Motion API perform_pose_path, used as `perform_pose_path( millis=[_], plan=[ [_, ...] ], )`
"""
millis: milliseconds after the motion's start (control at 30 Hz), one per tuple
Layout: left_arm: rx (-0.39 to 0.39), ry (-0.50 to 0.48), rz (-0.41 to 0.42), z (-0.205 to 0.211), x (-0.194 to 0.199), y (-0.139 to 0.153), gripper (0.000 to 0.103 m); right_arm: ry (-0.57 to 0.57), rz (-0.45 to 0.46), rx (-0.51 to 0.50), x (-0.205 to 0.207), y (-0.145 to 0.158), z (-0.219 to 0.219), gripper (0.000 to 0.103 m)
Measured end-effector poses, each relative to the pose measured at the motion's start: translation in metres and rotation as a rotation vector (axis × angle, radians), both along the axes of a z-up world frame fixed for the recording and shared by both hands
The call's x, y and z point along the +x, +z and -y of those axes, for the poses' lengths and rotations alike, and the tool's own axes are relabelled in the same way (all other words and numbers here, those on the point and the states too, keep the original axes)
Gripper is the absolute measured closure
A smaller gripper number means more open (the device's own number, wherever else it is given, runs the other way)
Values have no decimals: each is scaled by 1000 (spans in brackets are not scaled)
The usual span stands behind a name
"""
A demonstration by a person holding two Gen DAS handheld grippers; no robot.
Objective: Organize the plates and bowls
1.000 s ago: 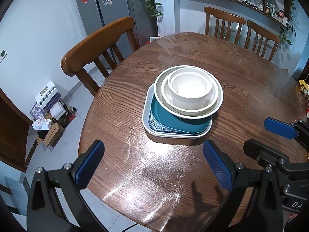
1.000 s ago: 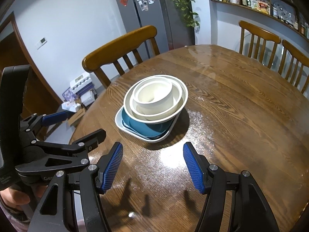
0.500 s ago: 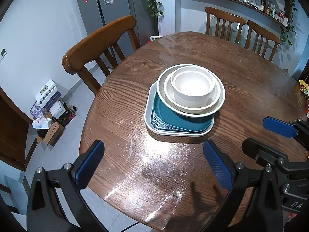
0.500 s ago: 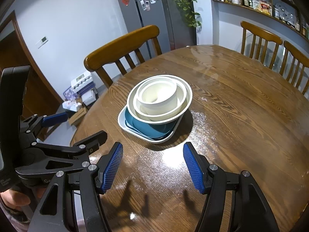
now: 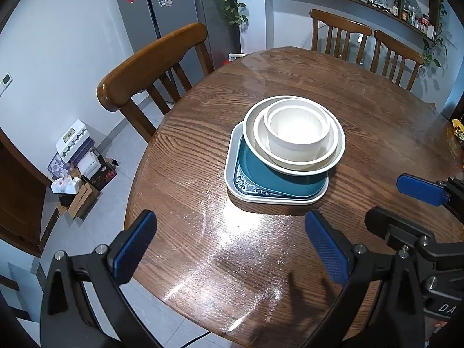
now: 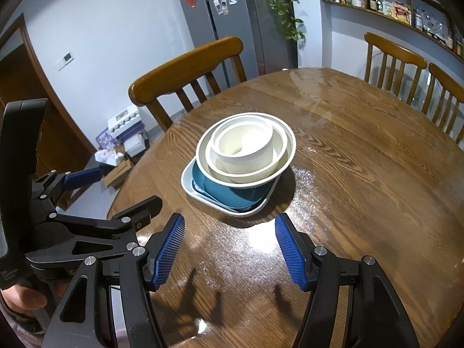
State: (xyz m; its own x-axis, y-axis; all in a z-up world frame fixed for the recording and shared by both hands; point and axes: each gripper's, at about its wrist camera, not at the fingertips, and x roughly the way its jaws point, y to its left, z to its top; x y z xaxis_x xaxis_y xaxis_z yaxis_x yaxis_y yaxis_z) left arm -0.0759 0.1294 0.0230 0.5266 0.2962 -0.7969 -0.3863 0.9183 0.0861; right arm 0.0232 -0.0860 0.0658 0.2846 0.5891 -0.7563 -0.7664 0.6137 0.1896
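- Stack near the middle of the round wooden table [image 5: 179, 156]: small white bowl [image 5: 297, 129] nested in two wider white bowls, on a teal plate [image 5: 261, 178], in a white square tray [image 5: 232, 179].
- Left gripper [image 5: 230, 248] and right gripper [image 6: 229, 249]: jaws apart, gripping nothing, short of the stack.
- Lettering "DA" shows on the right gripper's body.

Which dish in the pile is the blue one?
The teal plate, second from the bottom. It lies in the white square tray, under the three nested white bowls. Every other dish is white or cream.
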Motion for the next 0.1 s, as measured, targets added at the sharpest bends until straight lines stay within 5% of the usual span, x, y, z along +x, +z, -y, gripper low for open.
perform_pose_path(
  millis=[100],
  plan=[
    [2,2,-4,-1,0,0,1,-1,0,0,0,0,0,38]
  ],
)
